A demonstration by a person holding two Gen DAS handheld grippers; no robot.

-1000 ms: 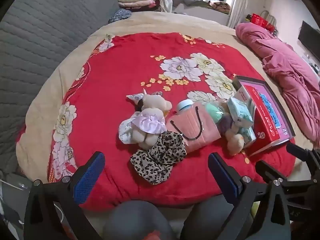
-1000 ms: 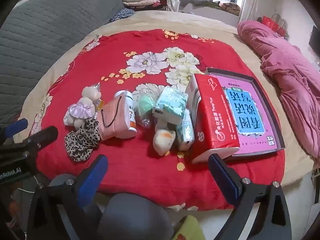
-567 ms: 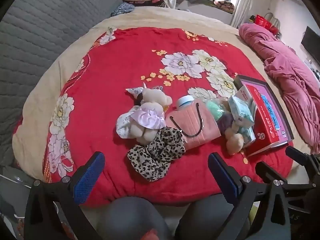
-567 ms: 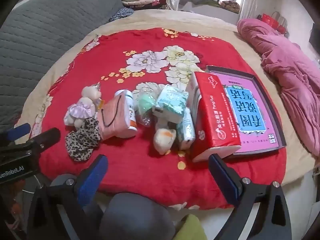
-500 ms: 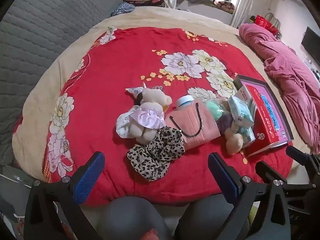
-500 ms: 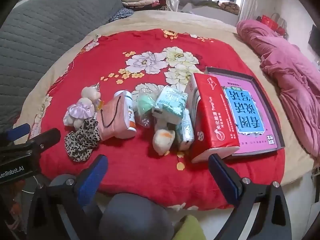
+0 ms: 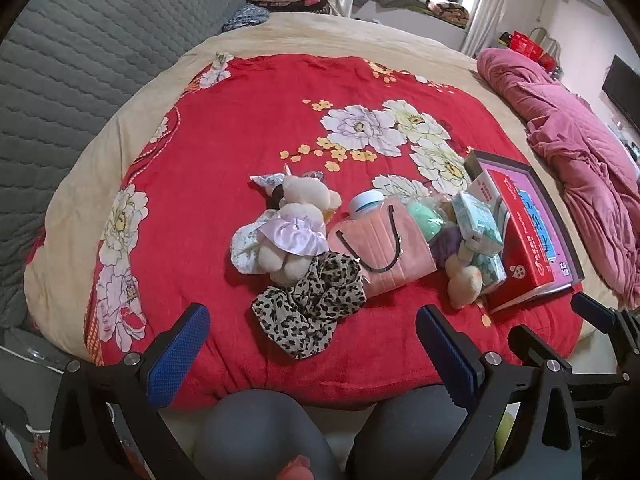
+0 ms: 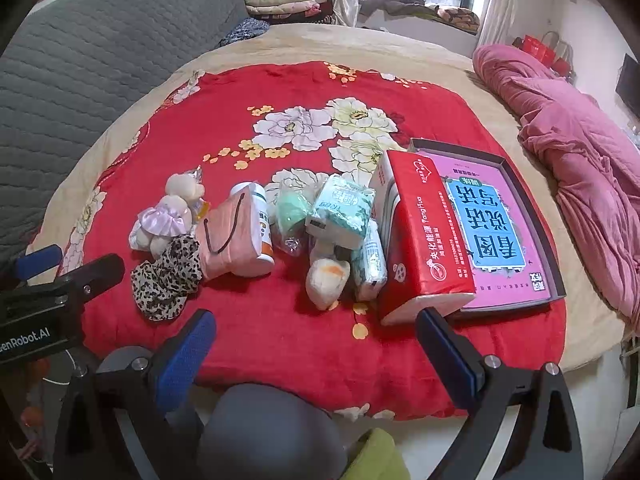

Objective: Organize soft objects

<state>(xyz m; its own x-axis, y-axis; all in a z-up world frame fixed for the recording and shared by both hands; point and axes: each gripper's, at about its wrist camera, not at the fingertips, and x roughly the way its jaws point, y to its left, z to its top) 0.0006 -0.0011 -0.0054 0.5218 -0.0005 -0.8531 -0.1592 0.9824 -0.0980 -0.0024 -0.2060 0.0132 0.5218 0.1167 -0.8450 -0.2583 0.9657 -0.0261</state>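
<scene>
A row of small things lies across the near part of a red floral blanket point(image 7: 248, 128) spread on a bed, and the pink quilted bag point(image 7: 382, 248) with its black cord handle serves as the landmark in the middle of the row. Left of the bag, touching it, sits a cream plush bear point(image 7: 298, 220) in a lilac satin skirt, and a leopard-print scrunchie point(image 7: 310, 310) lies in front of the bear, nearer the cameras, its edge against the bag's lower corner. A white supplement bottle point(image 8: 262, 226) lies behind and partly under the bag. Right of the bag come a mint-green soft item in clear wrap point(image 8: 292, 210), a pack of tissues point(image 8: 340, 212) stacked on another plush toy point(image 8: 326, 276), then a red tissue pack point(image 8: 424, 248) leaning on a shallow tray holding a pink book point(image 8: 496, 224). Far right of the bag, off the blanket, a pink quilt point(image 8: 580, 140) lies bunched on the bed. The left gripper point(image 7: 312, 354) hovers over the blanket's near edge in front of the scrunchie, its blue-padded jaws wide apart and holding nothing. The right gripper point(image 8: 316, 354) hovers in front of the plush toy and the red pack, its jaws likewise spread wide and holding nothing.
</scene>
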